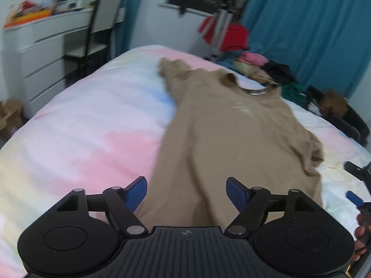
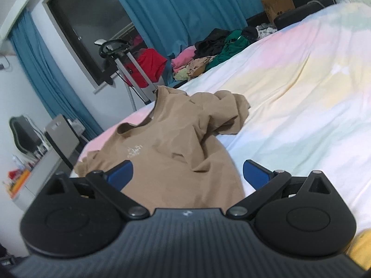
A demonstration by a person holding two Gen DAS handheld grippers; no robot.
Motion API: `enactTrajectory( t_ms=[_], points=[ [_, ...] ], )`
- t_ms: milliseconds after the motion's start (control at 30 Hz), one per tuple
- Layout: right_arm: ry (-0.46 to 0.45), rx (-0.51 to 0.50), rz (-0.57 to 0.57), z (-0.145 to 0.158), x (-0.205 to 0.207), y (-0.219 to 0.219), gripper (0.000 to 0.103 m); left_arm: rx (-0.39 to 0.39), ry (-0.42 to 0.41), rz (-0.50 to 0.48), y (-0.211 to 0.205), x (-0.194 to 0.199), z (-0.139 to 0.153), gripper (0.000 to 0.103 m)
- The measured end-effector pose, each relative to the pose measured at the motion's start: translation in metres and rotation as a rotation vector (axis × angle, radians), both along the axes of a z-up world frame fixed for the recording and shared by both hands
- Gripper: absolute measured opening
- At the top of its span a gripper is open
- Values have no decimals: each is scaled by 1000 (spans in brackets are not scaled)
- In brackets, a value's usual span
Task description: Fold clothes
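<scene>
Both grippers (image 1: 186, 193) (image 2: 187, 173) open, empty

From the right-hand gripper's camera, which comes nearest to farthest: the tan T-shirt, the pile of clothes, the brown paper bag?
From the right gripper:
1. Tan T-shirt, spread on the bed just ahead, its hem between the open fingers.
2. Pile of clothes, at the bed's far edge, by the curtain.
3. Brown paper bag, beyond the pile, upper right.

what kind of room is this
Most likely a bedroom: a bed with a pastel cover, a white dresser with a chair, and a pile of clothes by teal curtains.
</scene>
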State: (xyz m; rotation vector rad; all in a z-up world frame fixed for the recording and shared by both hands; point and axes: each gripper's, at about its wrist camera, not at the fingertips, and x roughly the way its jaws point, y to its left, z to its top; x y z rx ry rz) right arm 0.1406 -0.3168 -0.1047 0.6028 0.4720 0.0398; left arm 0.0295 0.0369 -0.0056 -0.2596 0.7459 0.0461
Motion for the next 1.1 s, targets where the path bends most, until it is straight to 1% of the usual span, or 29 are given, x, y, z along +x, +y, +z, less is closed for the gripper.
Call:
enactTrajectory(
  t_ms=[100, 233, 267, 300, 367, 467, 533, 600, 700, 767, 800, 833, 933, 967, 1000, 1033, 1067, 1100],
  points=[
    [-6, 98, 15, -6, 5, -7, 103, 21, -37, -51, -33, 29, 7, 81],
    [-6, 259, 44, -19, 15, -18, 103, 35, -86, -122, -67, 61, -6, 83],
    [-8, 276, 44, -21, 17, -19, 103, 34, -94, -147, -73, 66, -12, 83],
    [-15, 265, 39, -21, 18, -18, 103, 33, -98, -165, -77, 70, -19, 83],
    [-27, 248, 29, -22, 21, -16, 103, 30, -98, -184, -79, 77, -36, 85],
    [-34, 285, 6, -26, 36, -16, 103, 23, -108, -177, -75, 85, -58, 90],
    [-14, 344, -26, -32, 58, -19, 103, 11, -108, -175, -65, 89, -70, 91],
    [13, 430, -48, -43, 84, -25, 103, -15, -91, -167, -59, 97, -81, 91],
    [51, 550, -121, -70, 126, -36, 103, -48, -82, -151, -47, 103, -88, 91],
    [78, 597, -194, -91, 152, -42, 103, -70, -90, -137, -40, 106, -92, 91],
    [84, 593, -218, -97, 163, -42, 103, -88, -96, -132, -37, 107, -94, 91],
    [77, 568, -242, -99, 172, -42, 103, -109, -101, -129, -33, 108, -95, 91],
    [19, 459, -278, -90, 199, -38, 102, -145, -104, -126, -29, 115, -100, 91],
    [12, 428, -286, -87, 206, -38, 90, -155, -104, -125, -28, 117, -102, 91],
    [29, 403, -293, -85, 214, -39, 63, -165, -104, -123, -26, 119, -104, 91],
    [65, 382, -302, -84, 223, -42, 51, -171, -101, -124, -26, 122, -105, 91],
    [89, 360, -308, -83, 229, -44, 25, -173, -98, -126, -26, 124, -107, 91],
    [93, 338, -311, -78, 233, -48, 10, -172, -98, -125, -27, 126, -108, 91]
  ],
)
